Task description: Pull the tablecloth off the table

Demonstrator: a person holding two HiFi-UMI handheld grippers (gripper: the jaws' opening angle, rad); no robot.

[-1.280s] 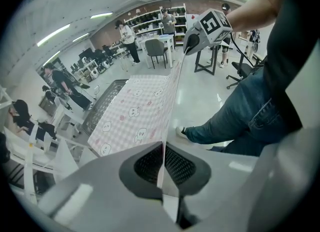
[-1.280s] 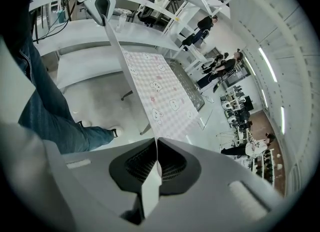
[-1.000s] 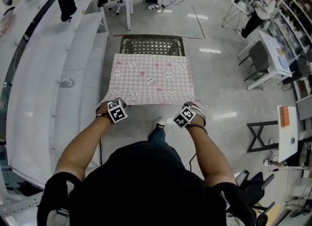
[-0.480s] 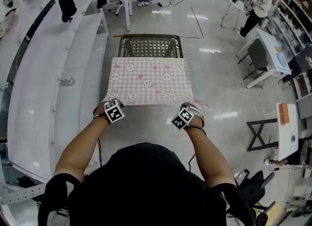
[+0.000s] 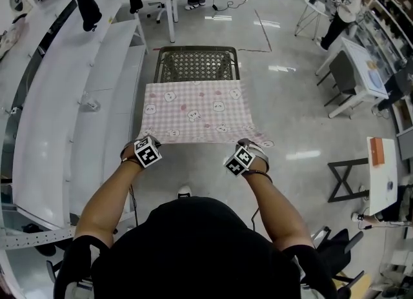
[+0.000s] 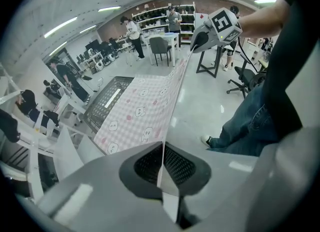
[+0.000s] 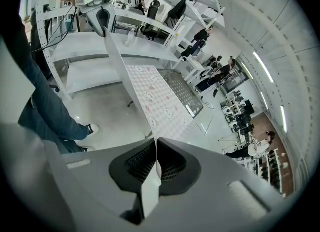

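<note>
Floor (image 5: 290,117): glossy pale grey, filling most of the head view. Its far edges are crowded with desks, chairs and distant people too small to make out.
Long white worktops (image 5: 64,104): curved benches along the left of the head view, cut off by the frame.
Person (image 5: 193,252): a dark torso fills the bottom of the head view and hides the legs. Both bare forearms reach forward, and one shoe (image 5: 184,192) shows between them.
Tablecloth (image 5: 195,110): pink and white check with small animal faces. It lies flat over the near part of the table, and its near edge is stretched taut between the two grippers, off the table's near end.
Black mesh worktop (image 5: 199,64): only the far strip is bare. The rest, and the legs, are hidden under the cloth.
Left gripper (image 6: 162,151): its fingers (image 6: 147,165) are pinched together on the cloth's left near corner, with a thin fold of fabric standing between the pads.
Right gripper (image 7: 155,153): its fingers (image 7: 137,165) are likewise clamped on the right near corner, with a fold of cloth between them.
Marker cubes (image 5: 147,153): one sits on each gripper. In the head view they cover the fingertips.
</note>
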